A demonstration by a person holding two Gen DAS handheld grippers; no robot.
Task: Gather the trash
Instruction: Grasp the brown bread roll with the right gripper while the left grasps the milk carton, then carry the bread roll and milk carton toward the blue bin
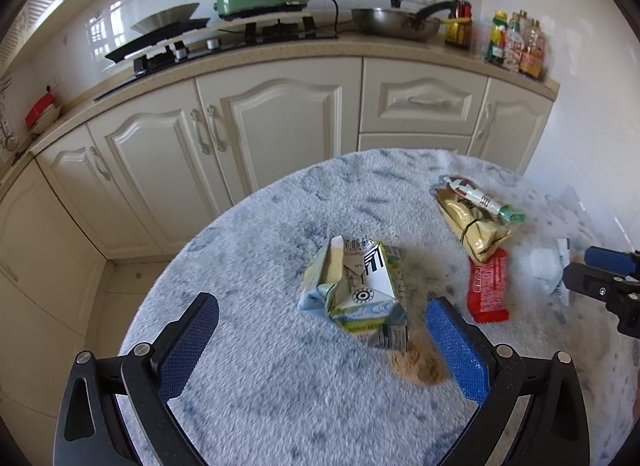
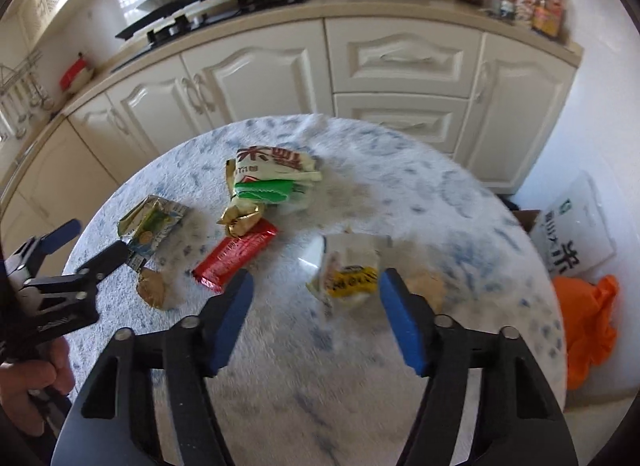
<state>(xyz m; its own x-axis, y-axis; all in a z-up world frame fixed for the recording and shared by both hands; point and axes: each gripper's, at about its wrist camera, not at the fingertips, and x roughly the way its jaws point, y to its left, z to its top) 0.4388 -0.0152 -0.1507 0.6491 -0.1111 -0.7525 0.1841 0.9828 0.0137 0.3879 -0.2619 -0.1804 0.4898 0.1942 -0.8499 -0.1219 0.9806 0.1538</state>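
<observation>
Both grippers' jaws stand apart: left gripper [image 1: 322, 320] around crushed carton [image 1: 354, 292] (untouched), right gripper [image 2: 316, 294] empty.

Counting what's on the fluffy tabletop [image 1: 260, 386] right now: one crushed drink carton [image 1: 356, 290], one red wrapper [image 1: 487, 286], one gold packet [image 1: 476, 229] with one white-and-green wrapper [image 1: 486, 199] lying on top of it, one white packet with a yellow label [image 2: 348, 272], and two brown crumb piles [image 1: 420, 366], the second [image 2: 426, 286] by that yellow label. Two grippers are over it, left gripper [image 1: 320, 340] and right gripper [image 2: 316, 320]. On the floor, one orange bag [image 2: 588, 326] and one white bag [image 2: 572, 234].
</observation>
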